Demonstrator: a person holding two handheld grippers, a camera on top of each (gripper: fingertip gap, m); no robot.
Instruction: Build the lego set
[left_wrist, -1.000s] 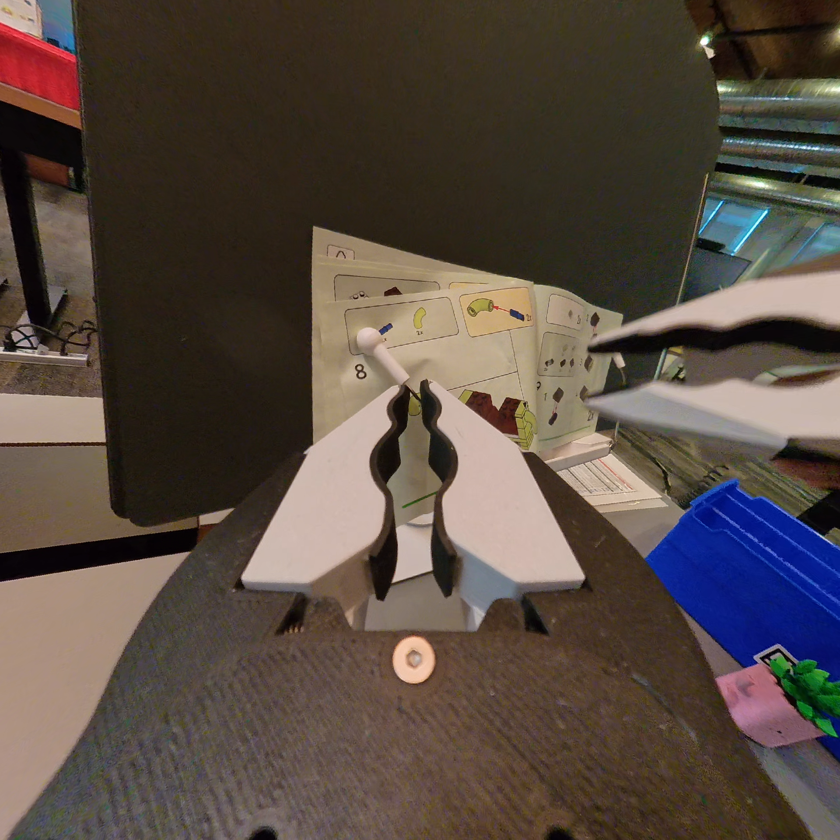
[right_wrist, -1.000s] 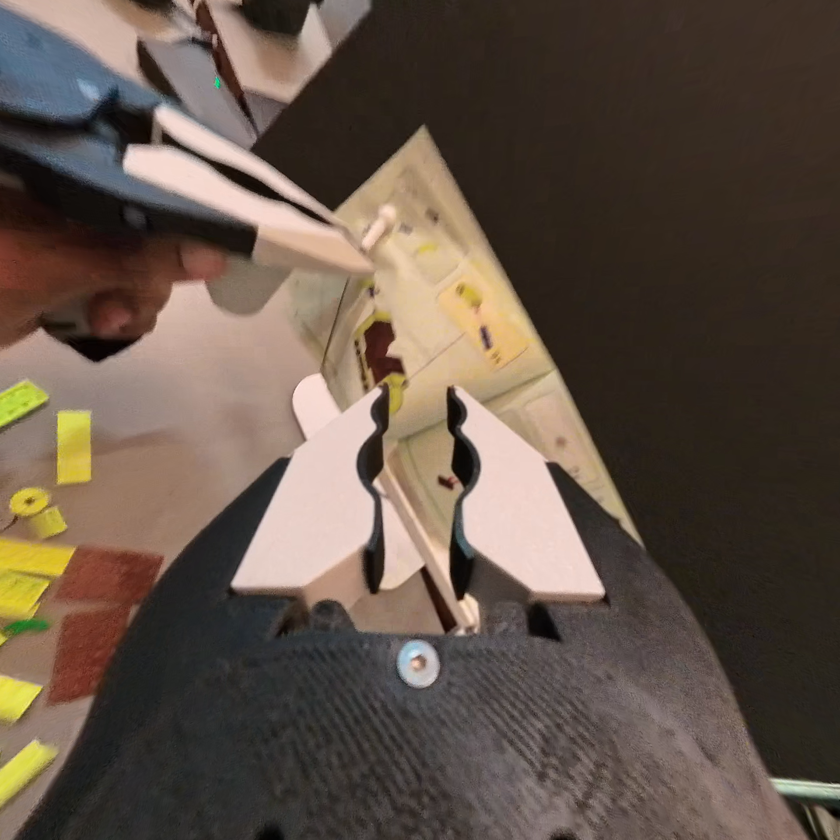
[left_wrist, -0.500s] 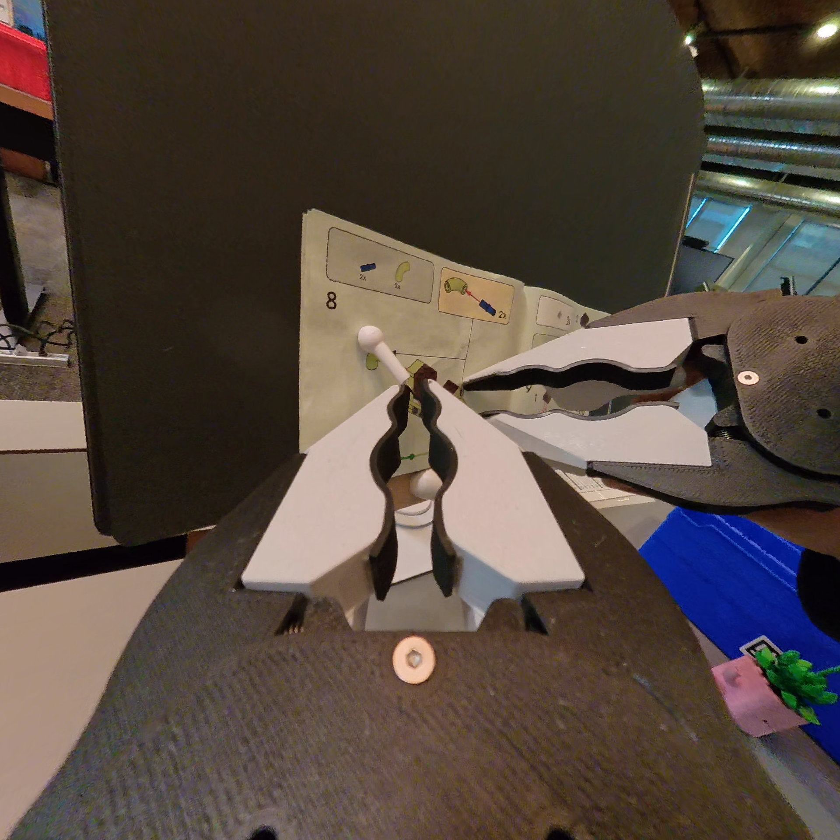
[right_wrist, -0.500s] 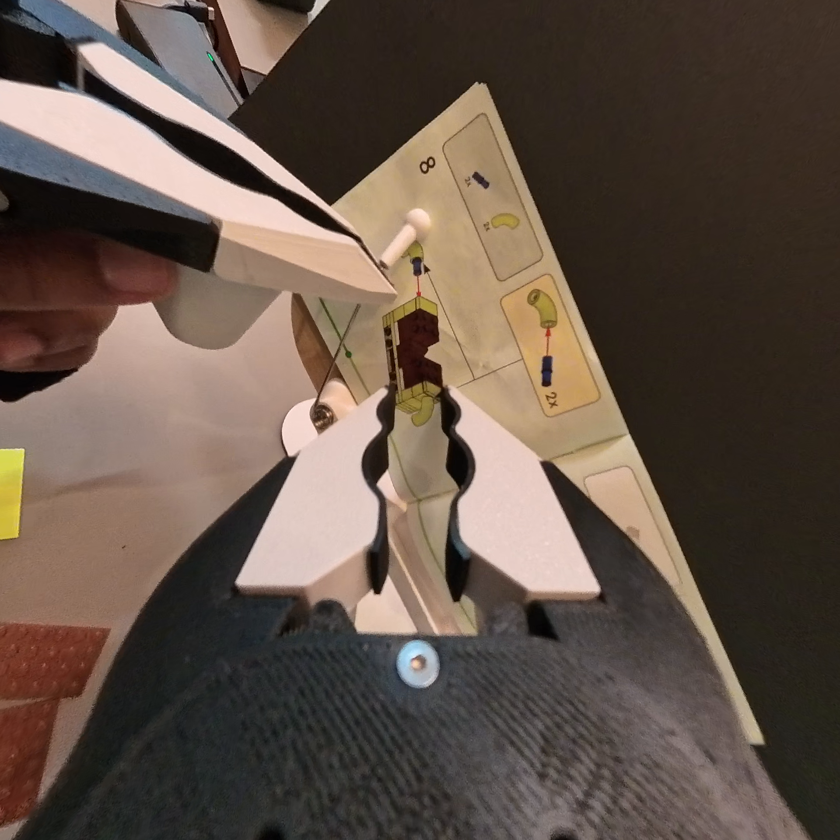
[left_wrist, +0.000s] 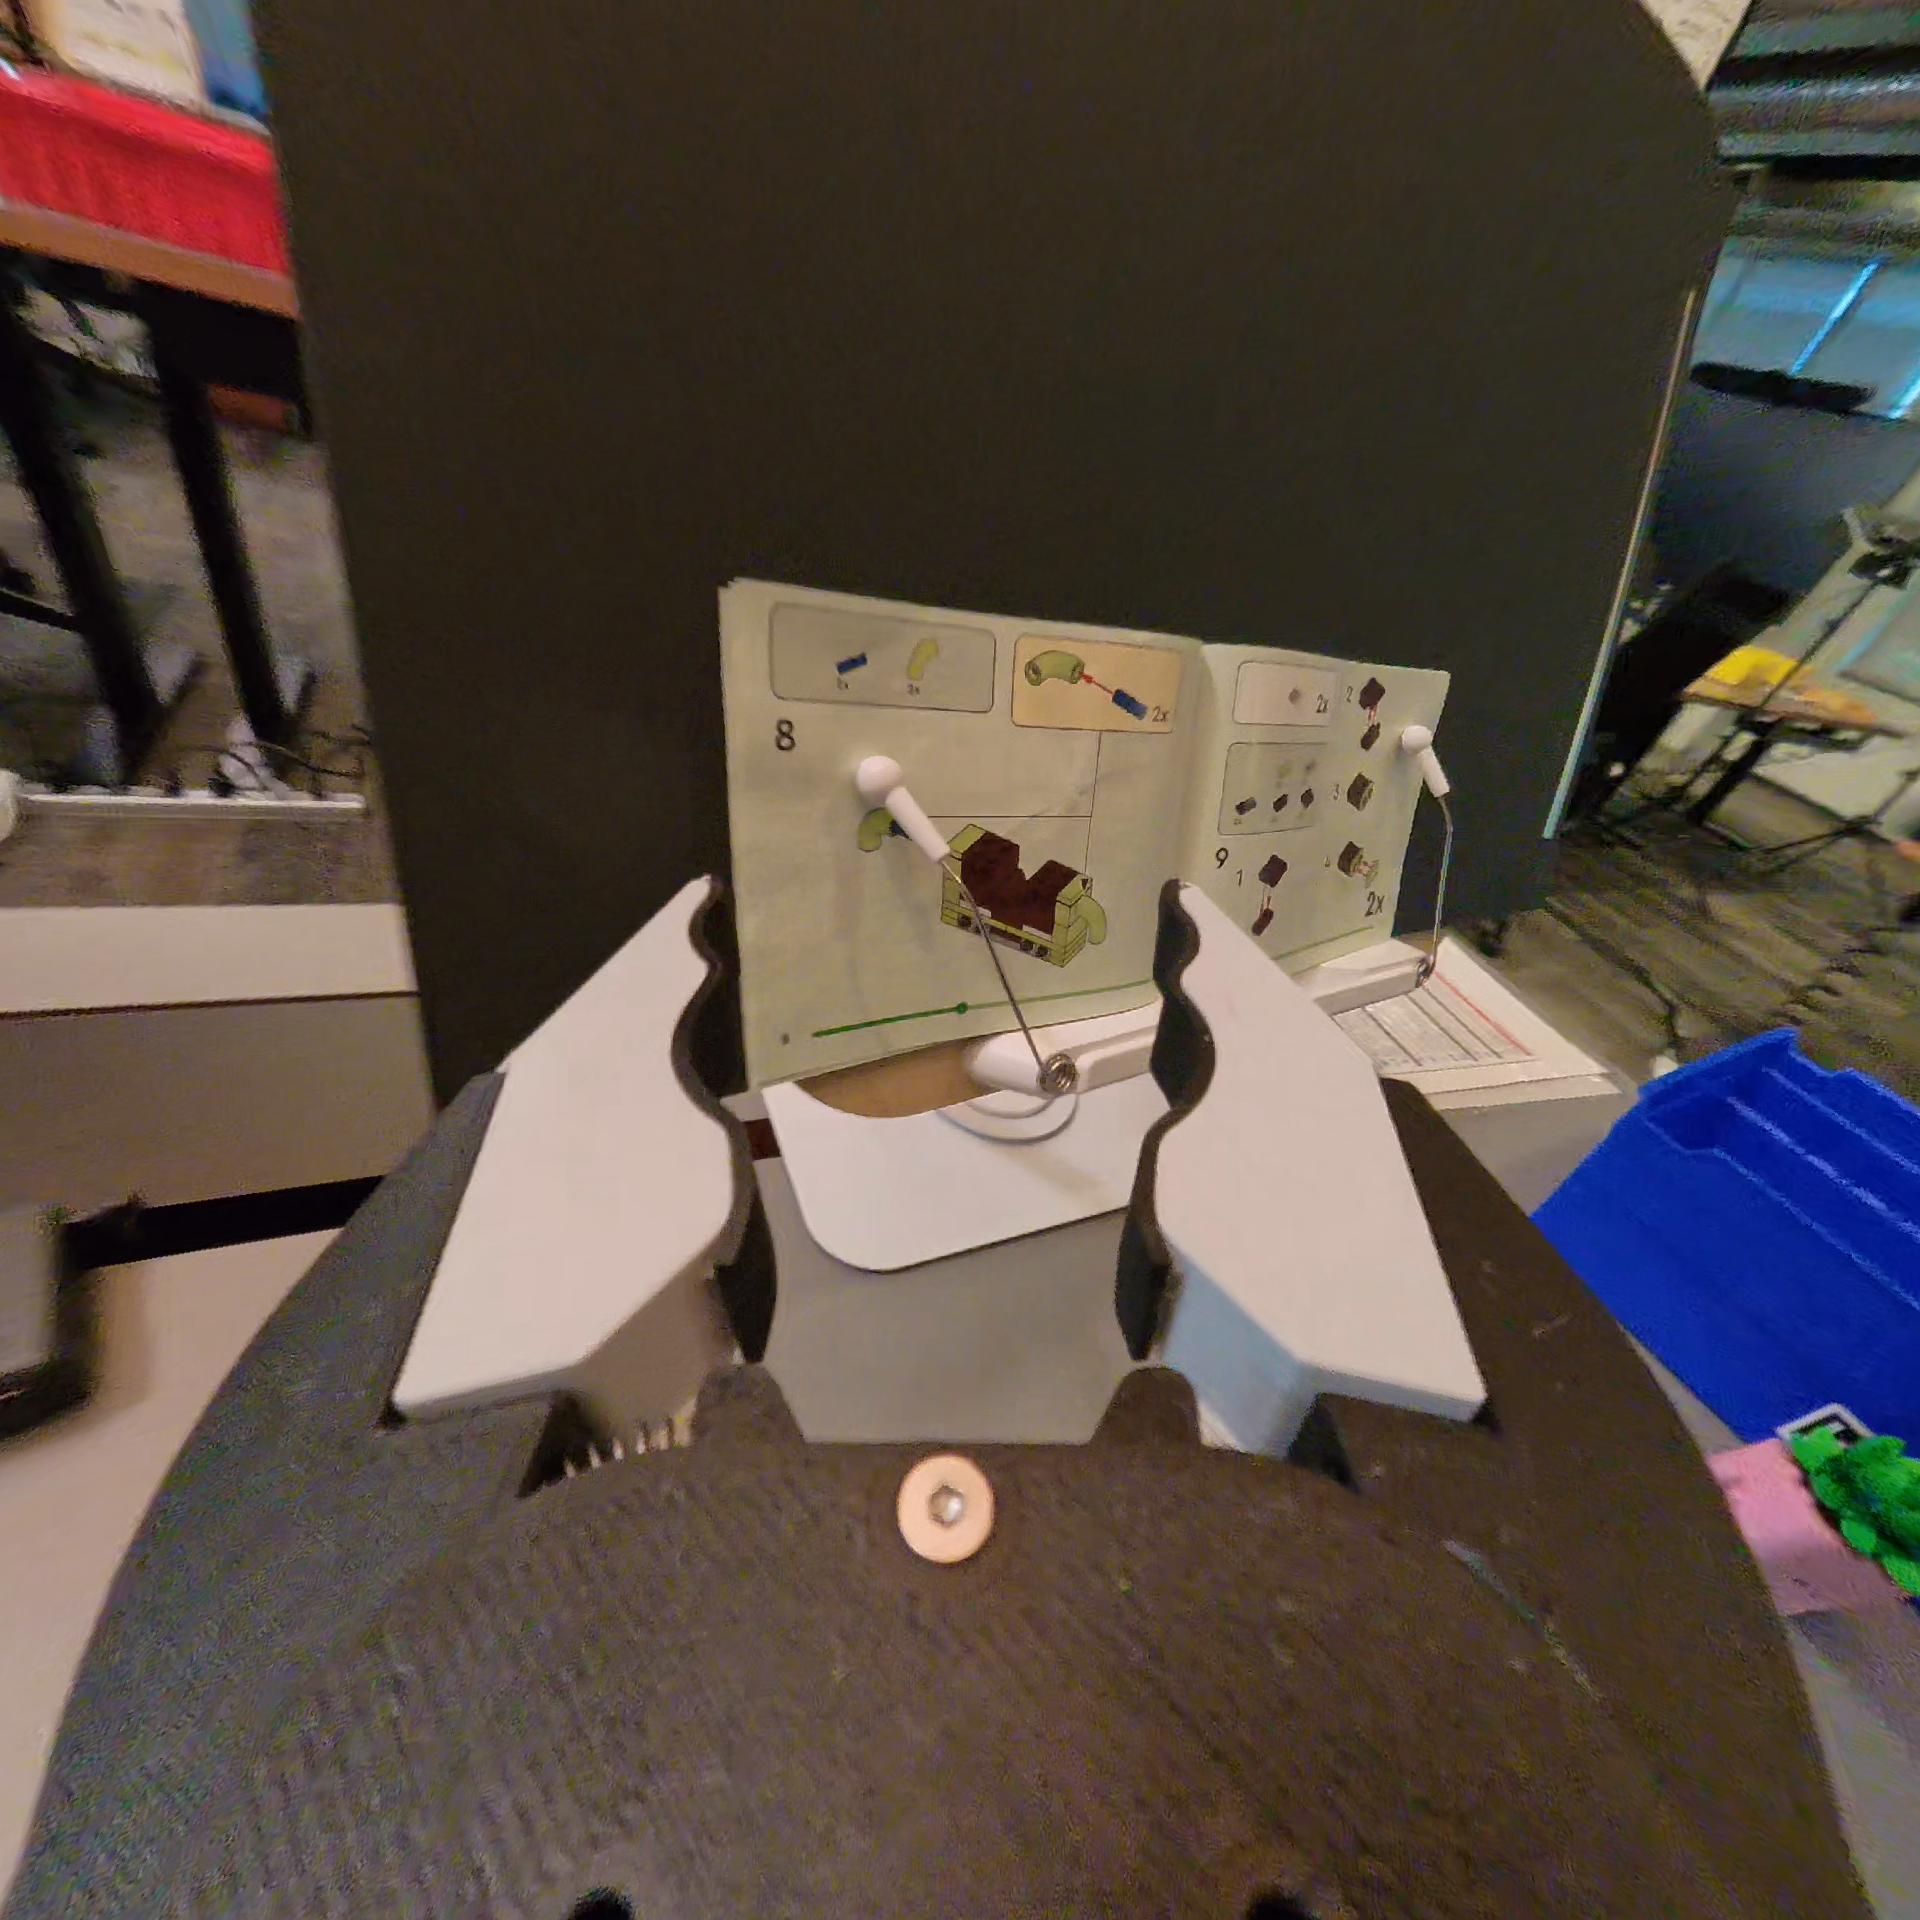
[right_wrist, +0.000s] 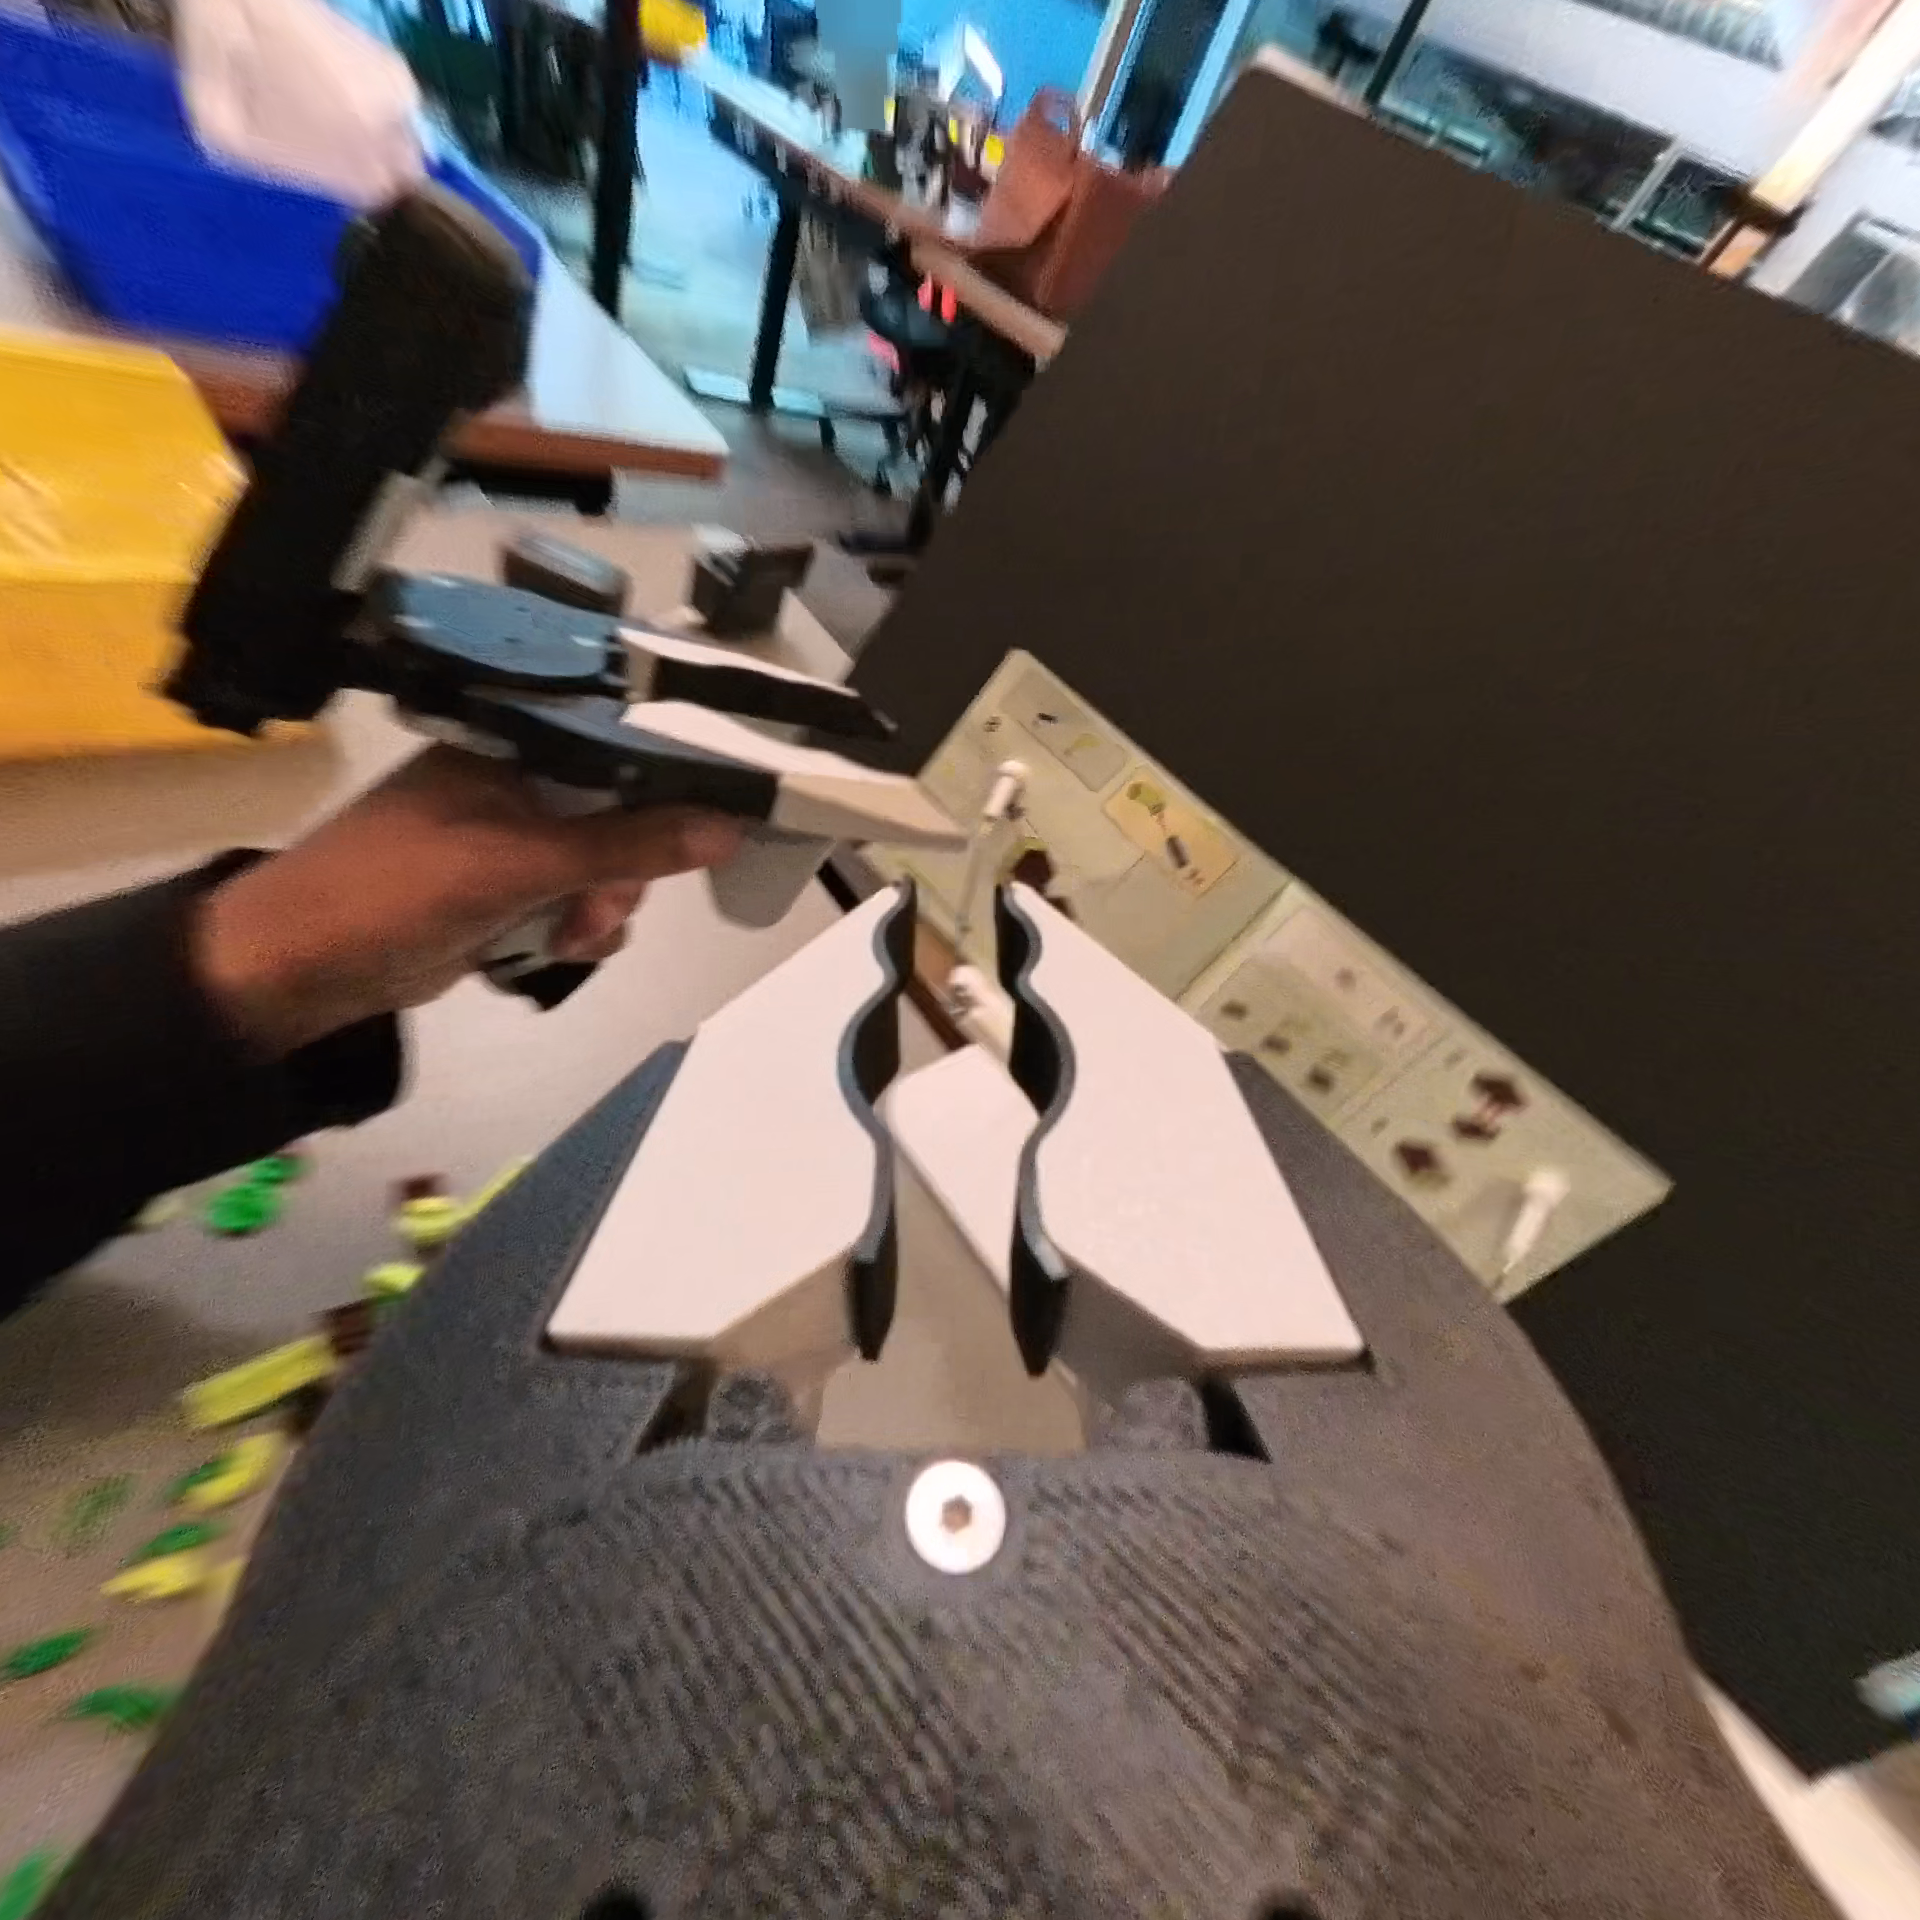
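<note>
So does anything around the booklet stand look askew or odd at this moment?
Nothing is damaged. The open pale-green instruction booklet stands upright on the white wire-armed page holder, both white-tipped arms pressing its pages flat. The only mess is green and yellow lego pieces scattered loose on the table, blurred in the right wrist view.

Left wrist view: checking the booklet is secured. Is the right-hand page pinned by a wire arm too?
Yes, a white-tipped wire arm lies across the instruction booklet, on its right page.

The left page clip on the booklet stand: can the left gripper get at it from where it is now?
Probably yes. The left gripper is open and points at the booklet; the page clip stands just beyond its fingertips with nothing between them.
</note>
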